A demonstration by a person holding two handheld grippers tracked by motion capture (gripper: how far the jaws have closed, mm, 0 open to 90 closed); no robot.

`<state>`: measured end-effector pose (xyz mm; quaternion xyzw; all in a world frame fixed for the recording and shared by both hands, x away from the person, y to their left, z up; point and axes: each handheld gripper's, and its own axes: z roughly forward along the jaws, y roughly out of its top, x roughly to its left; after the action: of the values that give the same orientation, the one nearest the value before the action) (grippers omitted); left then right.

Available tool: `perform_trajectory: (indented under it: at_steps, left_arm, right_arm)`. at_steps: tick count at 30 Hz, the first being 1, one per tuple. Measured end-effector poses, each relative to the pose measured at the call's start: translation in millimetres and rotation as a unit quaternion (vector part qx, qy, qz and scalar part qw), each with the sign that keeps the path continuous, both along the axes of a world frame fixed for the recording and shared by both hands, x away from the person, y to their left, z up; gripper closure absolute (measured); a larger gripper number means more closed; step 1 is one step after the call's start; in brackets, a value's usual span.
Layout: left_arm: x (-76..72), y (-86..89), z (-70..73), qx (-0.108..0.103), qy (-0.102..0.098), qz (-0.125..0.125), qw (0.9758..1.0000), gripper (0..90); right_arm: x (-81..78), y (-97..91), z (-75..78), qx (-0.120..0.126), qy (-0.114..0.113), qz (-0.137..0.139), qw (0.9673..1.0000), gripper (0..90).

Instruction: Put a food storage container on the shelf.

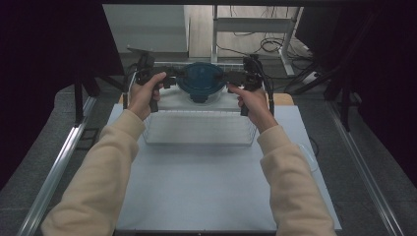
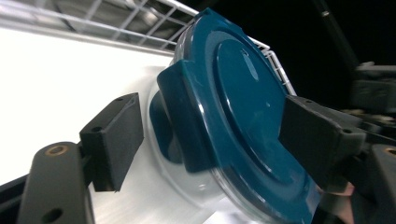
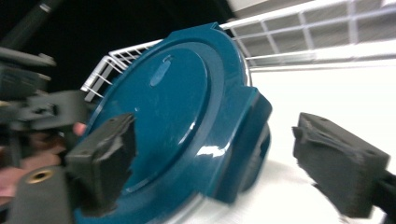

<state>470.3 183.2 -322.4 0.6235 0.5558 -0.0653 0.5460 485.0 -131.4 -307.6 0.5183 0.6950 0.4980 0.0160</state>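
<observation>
At the far edge of the bench (image 1: pixel 206 196), a round clear container with a teal lid (image 1: pixel 200 80) sits between the two tongs, beyond a white wire basket (image 1: pixel 199 129) and in front of a wire rack (image 2: pixel 140 21). Left tongs (image 1: pixel 173 74) meet the lid's left side and right tongs (image 1: pixel 235 77) its right side. In the left gripper view the jaws stand wide, straddling the lid's side latch (image 2: pixel 187 121) without pressing on it. The right gripper view shows the same: jaws spread on either side of the opposite latch (image 3: pixel 245 140), pads clear of the plastic. Both latch flaps appear folded down against the container wall, so the lid seems closed and seated. Judged stage: latches either just released or about to be worked. Whether the lid is to be opened or was just fastened cannot be told. Nothing has been lifted; the container rests on the bench.
</observation>
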Motion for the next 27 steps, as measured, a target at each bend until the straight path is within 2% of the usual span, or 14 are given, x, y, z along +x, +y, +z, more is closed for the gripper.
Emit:
perform_trajectory:
  at_steps: [2, 6, 9, 14, 15, 16, 18, 19, 20, 21, 23, 25, 27]
  left_arm:
    - [-12.1, 2.0, 4.7, 0.016, -0.025, 0.002, 0.9996, 20.2]
    - [-40.8, 4.6, 7.0, 0.05, -0.059, -0.007, 0.997, 20.6]
    - [-66.1, 8.1, 5.1, 0.063, -0.08, -0.013, 0.9947, 21.7]
    - [-111.5, 10.2, -5.2, 0.106, -0.123, -0.035, 0.9862, 22.3]
    - [-121.1, 10.7, -9.5, 0.102, -0.128, -0.039, 0.9858, 22.4]
    - [-130.2, 11.5, -14.9, 0.092, -0.129, -0.046, 0.9862, 22.6]
    - [-146.1, 10.7, -26.4, 0.09, -0.125, -0.064, 0.986, 22.6]
    - [-153.3, 10.6, -32.0, 0.091, -0.125, -0.069, 0.9856, 22.6]
    - [-159.7, 10.6, -37.7, 0.087, -0.125, -0.071, 0.9858, 22.7]
    - [-165.4, 10.5, -43.2, 0.087, -0.124, -0.075, 0.9857, 22.7]
    - [-174.3, 11.0, -55.2, 0.082, -0.121, -0.082, 0.9858, 22.8]
    - [-181.9, 10.7, -69.1, 0.095, -0.117, -0.078, 0.9854, 22.9]
    - [-189.3, 8.7, -83.0, 0.118, -0.117, -0.076, 0.9832, 23.5]
  right_arm:
    - [-10.2, -1.8, 5.6, -0.023, -0.029, 0.006, 0.9993, 8.2]
    - [-31.3, -12.2, 13.6, -0.029, -0.057, 0.027, 0.9976, 9.5]
    - [-49.4, -21.9, 16.5, -0.044, -0.081, 0.04, 0.995, 11.9]
    - [-85.6, -37.4, 14.5, -0.056, -0.114, 0.059, 0.9901, 14.7]
    - [-93.5, -40.0, 12.2, -0.061, -0.119, 0.064, 0.9889, 15.4]
    - [-101.5, -42.7, 9.0, -0.068, -0.125, 0.07, 0.9874, 15.8]
    - [-117.6, -49.0, 1.5, -0.076, -0.131, 0.077, 0.9855, 16.8]
    - [-124.8, -53.0, -2.8, -0.075, -0.131, 0.08, 0.9853, 17.2]
    - [-138.7, -61.0, -12.5, -0.072, -0.129, 0.084, 0.9855, 17.3]
    - [-138.7, -61.0, -12.5, -0.072, -0.129, 0.084, 0.9855, 17.3]
    - [-151.7, -68.6, -23.4, -0.073, -0.125, 0.084, 0.9859, 17.4]
    - [-164.4, -75.3, -34.2, -0.085, -0.128, 0.078, 0.9851, 17.6]
    - [-176.8, -81.4, -45.5, -0.094, -0.128, 0.074, 0.9844, 17.8]
